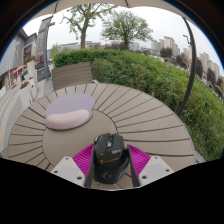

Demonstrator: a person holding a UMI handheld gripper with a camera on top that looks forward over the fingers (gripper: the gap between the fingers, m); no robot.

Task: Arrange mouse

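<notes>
A black gaming mouse (pixel 110 152) sits between my fingers, its nose pointing away from me. My gripper (pixel 110 166) is shut on it, with a pink pad pressed against each side of the mouse. Beyond the fingers and to the left, a lilac mouse pad (pixel 70 103) with a pale grey wrist rest (pixel 66 121) along its near side lies flat on the round slatted wooden table (pixel 145 115). The mouse is apart from the mouse pad, nearer to me and to its right. Whether the mouse touches the tabletop is hidden by the fingers.
A wooden chair back (pixel 72 73) stands at the table's far left side. A green hedge (pixel 150 68) runs behind the table, and a dark pole (pixel 191 60) rises at the right. Bare slats lie ahead of the fingers and to the right.
</notes>
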